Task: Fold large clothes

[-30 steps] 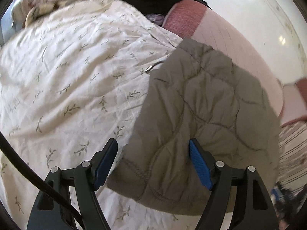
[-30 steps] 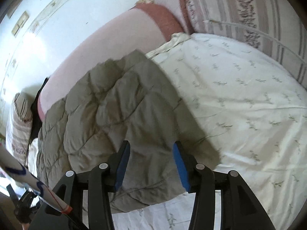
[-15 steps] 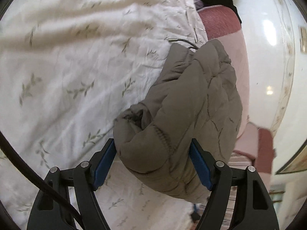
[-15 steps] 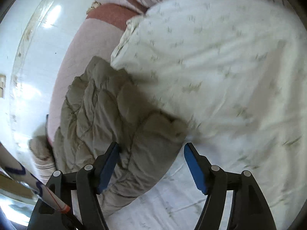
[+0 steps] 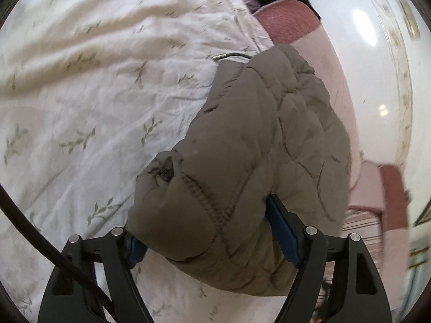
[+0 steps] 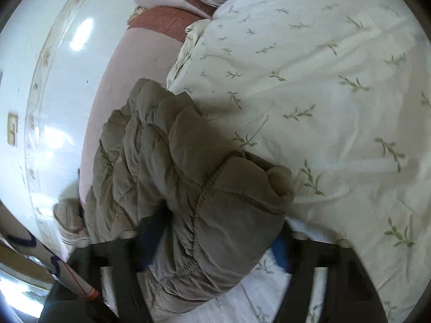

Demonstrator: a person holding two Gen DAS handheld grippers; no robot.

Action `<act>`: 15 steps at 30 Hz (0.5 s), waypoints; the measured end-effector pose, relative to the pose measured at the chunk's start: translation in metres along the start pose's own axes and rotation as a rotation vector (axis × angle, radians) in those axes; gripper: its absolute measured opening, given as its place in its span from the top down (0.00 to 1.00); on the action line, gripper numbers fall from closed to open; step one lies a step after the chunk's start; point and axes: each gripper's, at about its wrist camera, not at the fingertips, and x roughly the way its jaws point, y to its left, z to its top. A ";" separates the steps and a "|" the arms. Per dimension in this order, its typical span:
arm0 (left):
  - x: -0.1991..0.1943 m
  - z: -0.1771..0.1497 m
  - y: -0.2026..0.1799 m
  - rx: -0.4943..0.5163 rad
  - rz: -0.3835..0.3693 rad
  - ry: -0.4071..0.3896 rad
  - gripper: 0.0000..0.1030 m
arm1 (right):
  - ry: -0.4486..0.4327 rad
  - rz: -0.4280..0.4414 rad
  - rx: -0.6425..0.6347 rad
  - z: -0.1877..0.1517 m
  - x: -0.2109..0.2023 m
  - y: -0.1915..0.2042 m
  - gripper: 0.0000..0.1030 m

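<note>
Olive quilted jacket (image 5: pixel 258 161) bunched at the edge of the leaf-print bedspread (image 5: pixel 94 94), left gripper (image 5: pixel 212 231) pinching its stitched hem, right gripper (image 6: pixel 215 239) jaws just closed in, clamping a thick fold of the same jacket (image 6: pixel 188 183), pink mattress side (image 6: pixel 107 86) beside it

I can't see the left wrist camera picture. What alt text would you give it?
A bunched corner of a padded olive-grey jacket fills the space between the left gripper's two blue-padded fingers, which press against it. The jacket lies on a white bedspread printed with small green sprigs, with a pink mattress edge and glossy white floor beyond.
</note>
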 end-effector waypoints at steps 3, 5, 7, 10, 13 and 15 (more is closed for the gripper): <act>-0.007 -0.006 -0.021 0.131 0.100 -0.067 0.45 | -0.046 -0.074 -0.161 0.000 -0.011 0.026 0.65; -0.012 -0.014 -0.038 0.247 0.188 -0.137 0.52 | -0.089 -0.156 -0.308 -0.006 -0.019 0.049 0.67; -0.014 -0.031 -0.063 0.403 0.310 -0.241 0.56 | -0.133 -0.245 -0.449 -0.017 -0.025 0.066 0.69; -0.021 -0.046 -0.084 0.525 0.402 -0.347 0.59 | -0.198 -0.326 -0.598 -0.030 -0.033 0.083 0.70; -0.033 -0.054 -0.092 0.582 0.427 -0.403 0.60 | -0.254 -0.357 -0.690 -0.039 -0.044 0.098 0.70; -0.042 -0.053 -0.090 0.572 0.416 -0.405 0.60 | -0.282 -0.362 -0.725 -0.044 -0.053 0.104 0.71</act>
